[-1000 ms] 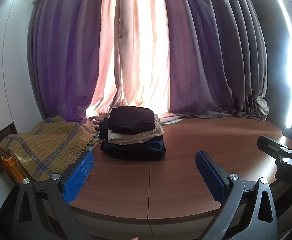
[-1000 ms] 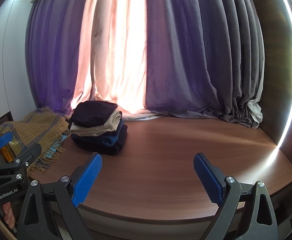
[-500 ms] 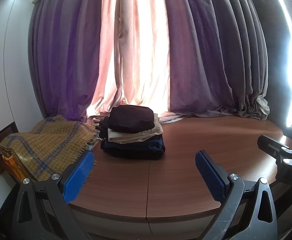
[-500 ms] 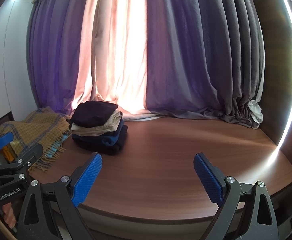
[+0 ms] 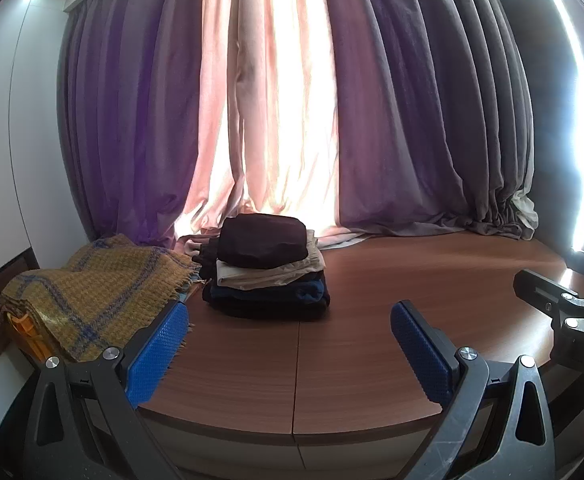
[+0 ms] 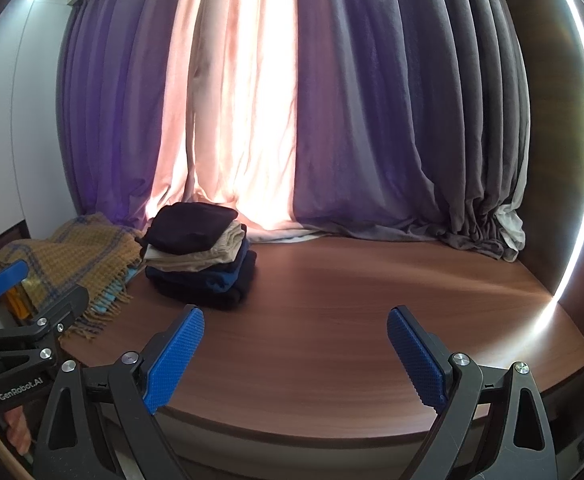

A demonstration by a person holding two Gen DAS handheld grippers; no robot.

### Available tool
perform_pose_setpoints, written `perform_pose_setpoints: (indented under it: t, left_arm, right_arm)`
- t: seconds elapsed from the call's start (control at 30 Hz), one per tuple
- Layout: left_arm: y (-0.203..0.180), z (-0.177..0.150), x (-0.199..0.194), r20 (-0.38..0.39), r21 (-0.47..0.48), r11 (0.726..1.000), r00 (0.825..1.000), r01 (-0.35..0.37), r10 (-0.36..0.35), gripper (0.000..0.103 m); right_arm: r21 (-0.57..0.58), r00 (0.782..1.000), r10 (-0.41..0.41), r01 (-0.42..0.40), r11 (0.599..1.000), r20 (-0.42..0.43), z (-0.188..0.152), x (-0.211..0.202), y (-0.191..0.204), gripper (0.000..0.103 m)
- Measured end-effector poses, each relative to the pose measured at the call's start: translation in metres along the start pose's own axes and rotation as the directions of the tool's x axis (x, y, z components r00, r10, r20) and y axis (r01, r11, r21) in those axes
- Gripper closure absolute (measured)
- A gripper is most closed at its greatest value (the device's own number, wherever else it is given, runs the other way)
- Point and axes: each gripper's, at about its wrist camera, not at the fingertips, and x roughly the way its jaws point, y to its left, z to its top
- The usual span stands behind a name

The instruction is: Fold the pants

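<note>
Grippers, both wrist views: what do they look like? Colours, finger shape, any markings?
Both match: the left gripper and right gripper have black angular frames with triangular cutouts and silver screw heads. Each finger carries a flat blue pad with a knurled grid texture. Seen from the right wrist view, the left unit's side reads "GenRobot.AI" in white; the right unit shows partial white lettering, "DA". No cables or sleeves visible.

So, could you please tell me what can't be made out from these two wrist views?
- Stack of folded clothes: both views show only folded edges, so which pieces are pants, and how many, is unclear.
- Orange object: mostly covered by the plaid blanket in both views.
- Window: hidden by the curtains; glare washes out the middle.
- Right gripper: in the left view, cut off at the edge.
</note>
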Motion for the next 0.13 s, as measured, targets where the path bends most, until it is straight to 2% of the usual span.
perform_pose_setpoints:
  t: [0.13]
  left_arm:
    - [-0.0002, -0.0002, -0.0005, -0.004, -0.002, 1.000, 1.000, 0.002, -0.002, 0.000]
  right_arm:
    - [-0.002, 1.000, 0.002, -0.002, 1.000, 0.000, 0.0001, -0.0007, -0.0006, 0.009]
